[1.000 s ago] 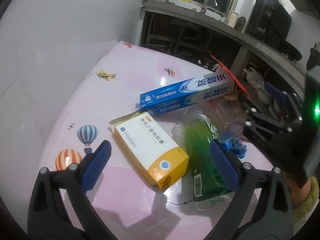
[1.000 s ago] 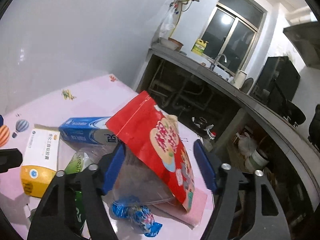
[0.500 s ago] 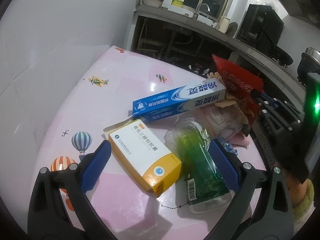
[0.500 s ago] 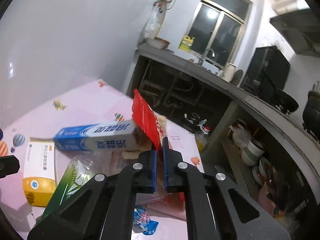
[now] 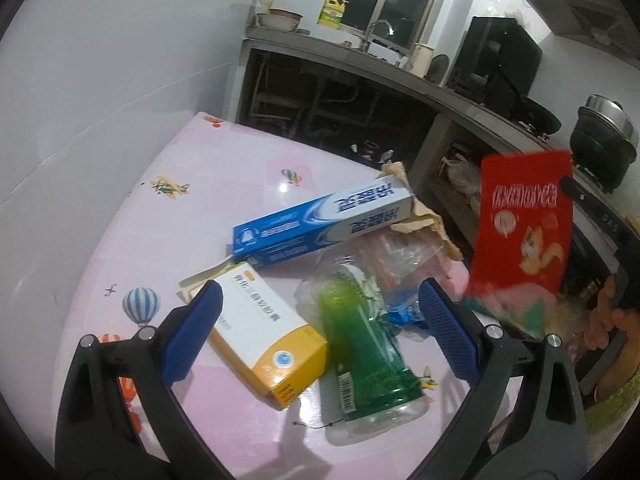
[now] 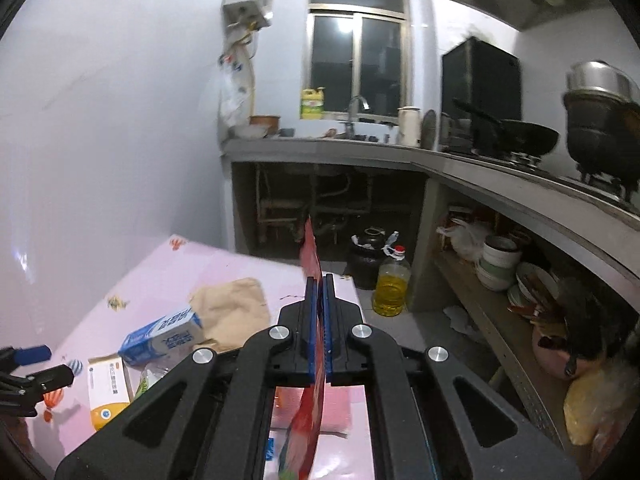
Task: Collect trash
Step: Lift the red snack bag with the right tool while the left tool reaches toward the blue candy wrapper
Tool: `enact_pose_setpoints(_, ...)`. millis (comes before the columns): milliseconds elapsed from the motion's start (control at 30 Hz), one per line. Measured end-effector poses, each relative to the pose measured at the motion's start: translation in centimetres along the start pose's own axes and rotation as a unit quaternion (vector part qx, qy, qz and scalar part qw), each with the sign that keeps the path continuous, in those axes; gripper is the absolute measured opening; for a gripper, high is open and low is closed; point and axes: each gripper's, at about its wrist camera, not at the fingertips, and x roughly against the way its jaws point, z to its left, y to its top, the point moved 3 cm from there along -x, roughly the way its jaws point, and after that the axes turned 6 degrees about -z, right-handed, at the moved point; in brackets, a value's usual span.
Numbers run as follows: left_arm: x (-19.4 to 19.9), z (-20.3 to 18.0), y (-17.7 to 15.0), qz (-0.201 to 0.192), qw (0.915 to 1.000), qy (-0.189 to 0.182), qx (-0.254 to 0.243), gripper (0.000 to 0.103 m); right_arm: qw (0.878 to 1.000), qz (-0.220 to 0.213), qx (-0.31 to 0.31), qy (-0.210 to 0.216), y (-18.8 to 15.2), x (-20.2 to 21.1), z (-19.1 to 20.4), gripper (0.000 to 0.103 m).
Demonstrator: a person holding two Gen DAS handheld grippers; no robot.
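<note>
My right gripper (image 6: 319, 280) is shut on a red snack bag (image 6: 312, 256), seen edge-on between its blue pads; the left wrist view shows the same red snack bag (image 5: 524, 224) lifted off the pink table (image 5: 224, 168) at the right. My left gripper (image 5: 320, 316) hangs open above a yellow-and-white medicine box (image 5: 260, 328) and a crushed green plastic bottle (image 5: 364, 344), touching neither. Behind them lie a blue toothpaste box (image 5: 320, 224), a beige paper wrapper (image 5: 420, 216) and a clear plastic bag (image 5: 392, 252).
A grey kitchen counter (image 6: 440, 160) with a sink, pans and a pot runs behind and to the right. Under it stand an oil bottle (image 6: 392, 284), a dark jar (image 6: 370, 252) and stacked bowls (image 6: 496, 264). A white wall borders the table's left side.
The right gripper closed on the red snack bag and raised it off the pile, rolling so the bag hangs edge-on. The left gripper stayed open over the boxes.
</note>
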Motion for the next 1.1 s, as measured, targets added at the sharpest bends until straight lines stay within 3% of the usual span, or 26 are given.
enact_pose_setpoints(167,-0.5,-1.6,-0.2,0.007,0.9996,-0.025,-0.006,0.094,0.999,0.001,-0.032,-0.004,-0.2,1.9,-3.0,0.003)
enact_pose_setpoints(367,-1.0,-3.9,-0.6,0.019,0.9984,-0.051,-0.017,0.094,0.988,0.07,-0.124,0.05,-3.8,1.8,-6.2,0.003)
enact_pose_setpoints(433,-0.9,-5.1,-0.9,0.021,0.9974,-0.065,-0.023,0.094,0.976,0.107,-0.179,0.07,-5.9,1.4,-7.9,0.003)
enact_pose_setpoints(500,-0.8,-6.2,-1.2,0.025,0.9959,-0.081,-0.031,0.086,0.957,0.147,-0.229,0.095,-8.5,0.9,-9.1,0.003)
enact_pose_setpoints(633,-1.4,-10.2,-2.9,0.062,0.9883,-0.123,-0.066,0.067,0.91,0.234,-0.319,0.125,-14.0,-0.3,-11.2,0.006)
enact_pose_setpoints(700,-2.1,-12.4,-3.9,0.08,0.9836,-0.128,-0.098,0.061,0.887,0.266,-0.35,0.142,-16.4,-0.7,-11.5,0.013)
enact_pose_setpoints(767,-3.1,-15.2,-5.5,0.102,0.9757,-0.128,-0.146,0.054,0.871,0.284,-0.371,0.15,-17.8,-1.1,-11.5,0.035)
enact_pose_setpoints(800,-3.5,-16.3,-6.3,0.113,0.9715,-0.128,-0.165,0.053,0.864,0.291,-0.381,0.155,-18.6,-1.4,-11.5,0.04)
enact_pose_setpoints(833,-4.2,-17.6,-7.3,0.127,0.9657,-0.126,-0.188,0.051,0.86,0.294,-0.385,0.16,-19.0,-1.5,-11.5,0.049)
enact_pose_setpoints(933,-6.1,-19.7,-9.9,0.167,0.9537,-0.11,-0.225,0.04,0.851,0.302,-0.395,0.168,-19.8,-2.2,-11.7,0.056)
enact_pose_setpoints(1100,-8.3,-19.6,-12.9,0.227,0.9469,-0.098,-0.206,0.029,0.842,0.295,-0.414,0.18,-19.6,-3.4,-12.9,0.061)
